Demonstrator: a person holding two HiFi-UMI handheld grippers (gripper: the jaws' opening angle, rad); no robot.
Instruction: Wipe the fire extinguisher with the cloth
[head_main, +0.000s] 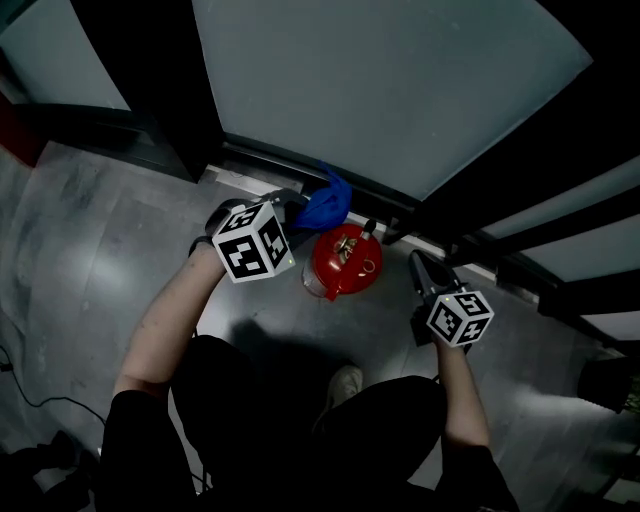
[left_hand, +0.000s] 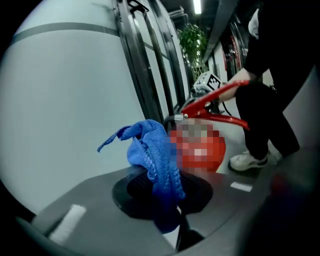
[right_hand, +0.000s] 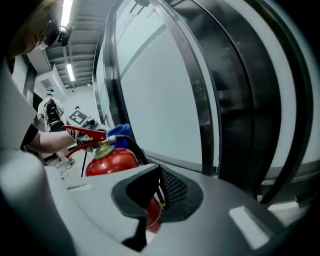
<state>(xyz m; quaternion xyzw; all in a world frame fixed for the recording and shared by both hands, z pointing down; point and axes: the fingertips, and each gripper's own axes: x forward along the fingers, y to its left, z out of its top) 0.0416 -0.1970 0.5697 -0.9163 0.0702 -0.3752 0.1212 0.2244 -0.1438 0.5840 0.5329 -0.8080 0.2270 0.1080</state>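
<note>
The frosted glass wall (head_main: 400, 90) with its dark frames fills the far side, and the grey floor (head_main: 100, 250) runs up to its base. On that floor, near the foot of the wall, the red fire extinguisher (head_main: 343, 262) stands upright. Its long axis is vertical, so in the head view we look down on its valve and red lever.

We hold the left gripper (head_main: 297, 200) just to the left of the extinguisher's top. It is clearly the nearer of the two. The right gripper (head_main: 418, 262) sits on the other side, a little apart, with the cylinder off to the left of where it points.

The left jaws are clamped on the blue cloth (left_hand: 152, 155). It bunches out ahead of them and hangs between the jaws and the red body, close enough that we cannot tell whether it touches. We judge that wiping calls for a short push of the cloth to the right onto the shoulder, then strokes down the cylinder.

The right jaws are drawn together. A small red piece (right_hand: 152, 216) shows low in the slit between them, and we cannot tell what it is or whether it is gripped.
</note>
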